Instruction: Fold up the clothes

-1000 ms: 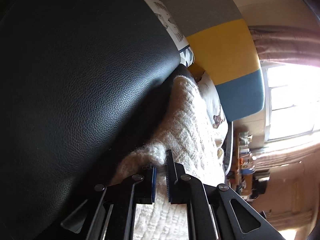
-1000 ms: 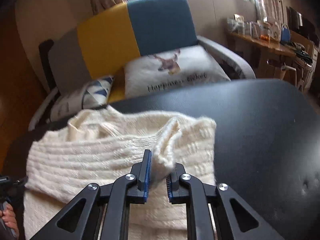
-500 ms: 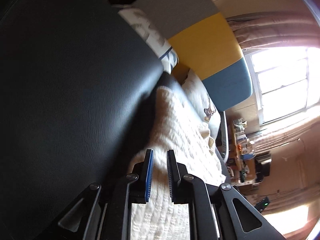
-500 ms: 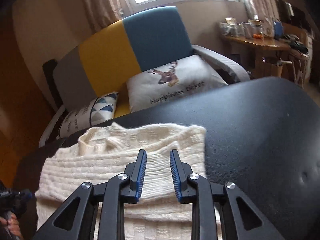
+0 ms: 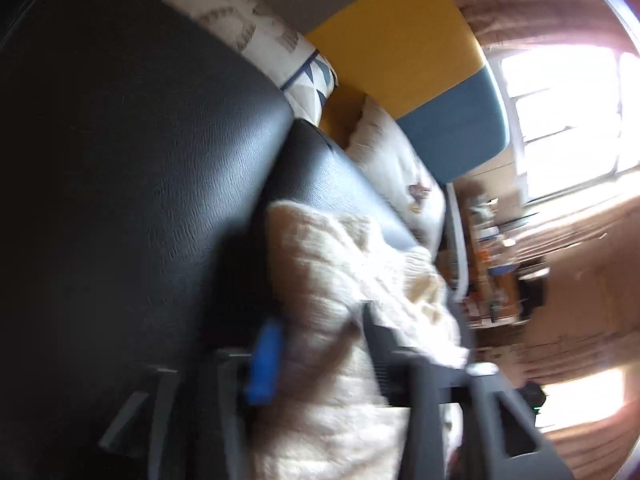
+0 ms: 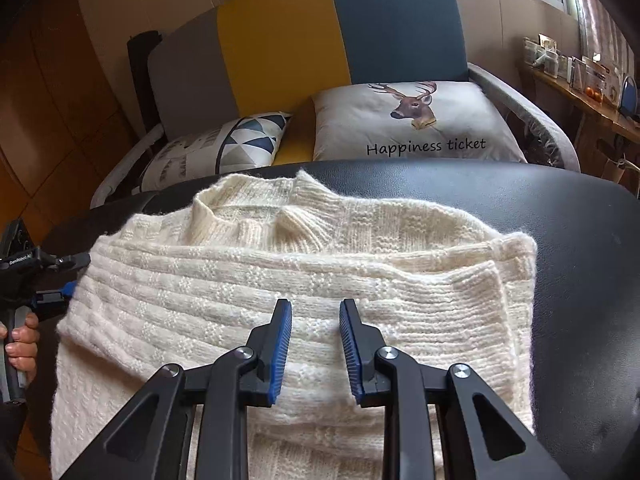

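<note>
A cream knitted sweater (image 6: 304,280) lies on the black leather surface (image 6: 580,280), collar toward the sofa, its sides folded in over the body. My right gripper (image 6: 316,344) hovers open above the sweater's middle, with nothing between its blue pads. In the blurred left wrist view my left gripper (image 5: 320,344) is open wide, with the sweater's (image 5: 340,280) left edge lying between its fingers. The right wrist view shows the left gripper (image 6: 74,276) at the sweater's left edge, held by a hand (image 6: 20,340).
Behind the surface stands a sofa (image 6: 320,40) in grey, yellow and blue, with a deer pillow (image 6: 412,128) and a triangle-patterned pillow (image 6: 224,148). A cluttered wooden desk (image 6: 580,84) sits at the far right. Bare black leather lies right of the sweater.
Both grippers were shut on sweater folds a second ago; both have let go and opened. The right gripper has drawn back, and the pinched fold now lies flat.
</note>
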{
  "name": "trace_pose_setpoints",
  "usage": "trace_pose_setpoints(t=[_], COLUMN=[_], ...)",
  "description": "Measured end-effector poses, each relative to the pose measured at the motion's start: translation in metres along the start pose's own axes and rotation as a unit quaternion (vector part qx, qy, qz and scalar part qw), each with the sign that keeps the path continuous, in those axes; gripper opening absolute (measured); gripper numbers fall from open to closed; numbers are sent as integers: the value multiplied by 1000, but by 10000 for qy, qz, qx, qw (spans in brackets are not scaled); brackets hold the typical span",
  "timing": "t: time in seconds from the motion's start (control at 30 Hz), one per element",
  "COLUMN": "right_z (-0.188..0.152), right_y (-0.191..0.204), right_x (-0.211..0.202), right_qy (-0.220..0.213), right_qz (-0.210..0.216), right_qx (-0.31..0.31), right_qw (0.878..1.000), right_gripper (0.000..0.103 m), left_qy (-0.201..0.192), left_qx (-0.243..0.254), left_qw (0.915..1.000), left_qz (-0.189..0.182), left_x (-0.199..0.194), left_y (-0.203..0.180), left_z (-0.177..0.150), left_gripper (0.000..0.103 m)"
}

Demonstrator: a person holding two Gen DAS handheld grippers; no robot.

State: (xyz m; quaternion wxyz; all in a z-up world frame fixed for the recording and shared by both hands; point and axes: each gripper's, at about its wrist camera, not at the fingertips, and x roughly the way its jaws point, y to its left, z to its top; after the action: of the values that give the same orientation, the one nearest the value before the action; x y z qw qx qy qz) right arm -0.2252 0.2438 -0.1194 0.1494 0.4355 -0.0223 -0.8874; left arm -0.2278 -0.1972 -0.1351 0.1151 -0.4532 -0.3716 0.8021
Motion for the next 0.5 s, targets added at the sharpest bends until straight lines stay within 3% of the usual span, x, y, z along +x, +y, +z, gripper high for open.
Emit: trace_pose_setpoints(t=[0.07,0.13,0.17,0.2,0.27,0.37,0.43,0.5], right_z=[-1,-9,-13,-17,-19,-17,-14,-11], right_y=[-1,-5,-6,-6,-3,-7,-12,-14], right_x=[1,10,12,10,9,7,5,-1], right_qy=[-39,101,52,-83,-138,-140,-113,-100], right_qz=[-362,-583,-616,-638,-734,-612,-443,-334], right_qx=[-203,-250,-205,-179,-232,-113,27,147], right_qw=[9991,9979,9979,9978,9969,9980,9990,9993], right_gripper=[25,25,25,25,25,25,25,25], left_qy=[-488,-728,-769,-695,-419,-712,-861,-877], left_qx=[377,898,1167,1279,1148,700,644,718], left_qw=[9980,9897,9804,9735,9712,9785,9857,9907], left_qz=[109,846,1390,1763,2046,1804,1296,750], left_x=[-18,-23,-18,-12,-2,-25,-47,-64], left_y=[-15,-25,-27,-25,-11,-4,-12,-24], left_z=[-4,-9,-10,-10,-6,-2,-8,-18], left_gripper=[12,9,0,0,0,0,1,9])
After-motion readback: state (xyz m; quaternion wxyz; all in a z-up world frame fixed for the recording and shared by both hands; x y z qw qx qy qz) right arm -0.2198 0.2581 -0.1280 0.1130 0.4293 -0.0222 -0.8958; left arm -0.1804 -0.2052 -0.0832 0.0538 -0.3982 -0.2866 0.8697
